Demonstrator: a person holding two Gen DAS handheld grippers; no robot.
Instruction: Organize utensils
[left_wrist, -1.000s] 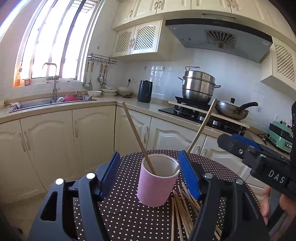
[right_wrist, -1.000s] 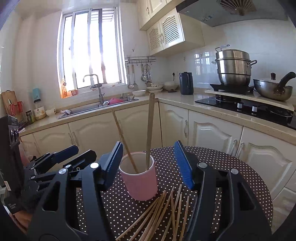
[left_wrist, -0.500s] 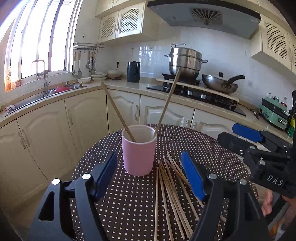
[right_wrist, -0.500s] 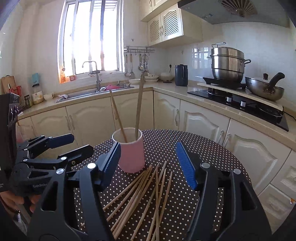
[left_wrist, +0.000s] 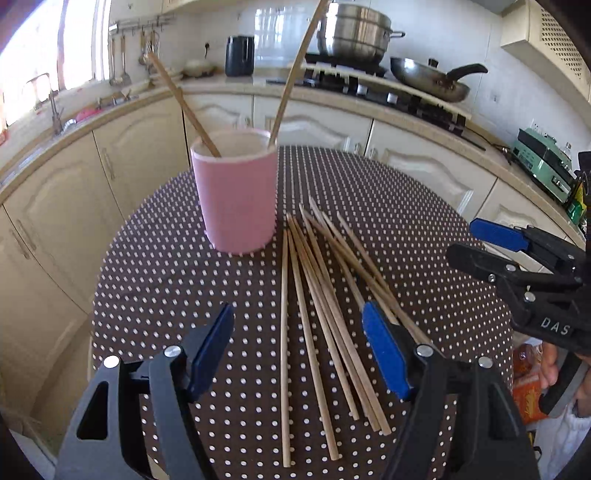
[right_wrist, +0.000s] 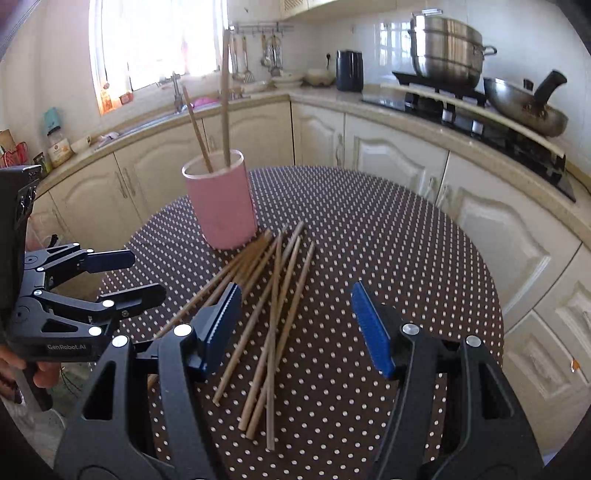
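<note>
Both wrist views look forward-down, close over table (left_wrist: 424, 229); share pink cup (left_wrist: 238, 199) (right_wrist: 221, 206), loose chopsticks (left_wrist: 321, 306) (right_wrist: 273, 306).

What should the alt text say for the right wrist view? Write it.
The open right gripper hovers over loose chopsticks on a polka-dot table, behind them a pink cup holding two chopsticks. The open left gripper is at left.

Hovering with both grippers empty, jaws spread wide. Left gripper (left_wrist: 297, 350) pointing forward and slightly down, blue pads (left_wrist: 384, 350) facing each other across the gap. Right gripper (right_wrist: 295, 328) tilting likewise, a blue pad (right_wrist: 371, 328) on each fingertip. Each appearing at the other's outer side, gripped from below by a hand (right_wrist: 33, 369).
</note>
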